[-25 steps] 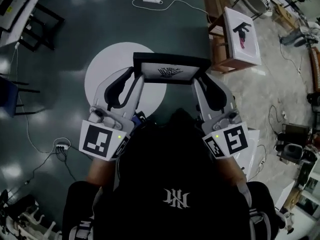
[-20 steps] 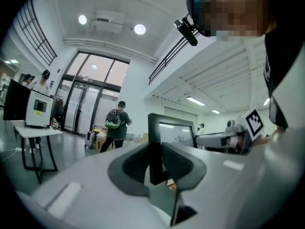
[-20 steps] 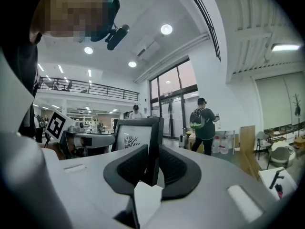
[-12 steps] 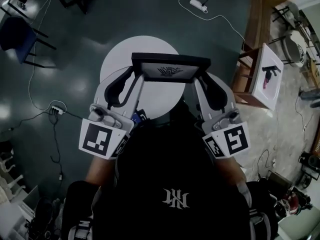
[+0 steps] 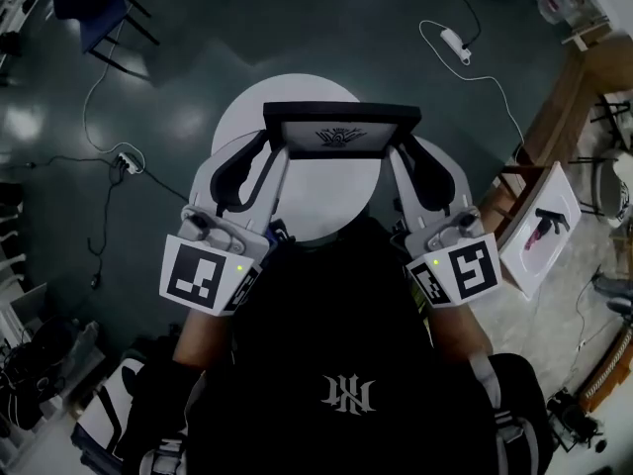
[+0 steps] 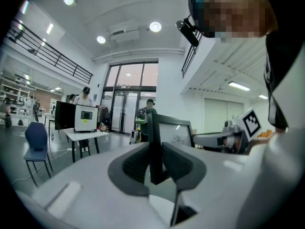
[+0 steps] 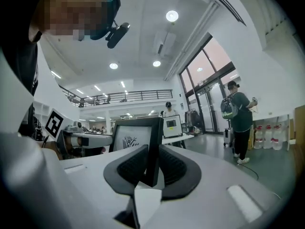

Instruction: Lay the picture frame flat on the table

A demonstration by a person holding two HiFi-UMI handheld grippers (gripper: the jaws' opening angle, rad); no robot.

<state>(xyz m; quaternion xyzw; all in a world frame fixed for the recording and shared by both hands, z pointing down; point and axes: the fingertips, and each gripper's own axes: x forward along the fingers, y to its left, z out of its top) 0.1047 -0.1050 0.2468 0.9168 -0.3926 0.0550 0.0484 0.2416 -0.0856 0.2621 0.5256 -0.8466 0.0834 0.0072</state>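
A black picture frame (image 5: 341,132) with a white print and a small dark drawing hangs in the air above a round white table (image 5: 245,117), tilted with its face toward me. My left gripper (image 5: 275,152) is clamped on its left edge and my right gripper (image 5: 400,152) on its right edge. In the left gripper view the frame's black edge (image 6: 153,142) stands between the dark pads of the left gripper (image 6: 154,162). The right gripper (image 7: 152,165) has the frame's other edge (image 7: 155,142) between its pads, and its jaws are closing a little on it.
A blue chair (image 5: 94,3) stands at the far left and a power strip (image 5: 126,158) lies with its cable on the dark floor. To the right are a white side table (image 5: 539,231) carrying a black tool and a wooden bench (image 5: 569,82). A person (image 7: 238,120) stands at the glass doors.
The floor, chair, cables and side table have swung round in the head view as I turned. The frame has stayed in both grippers, over the round table.
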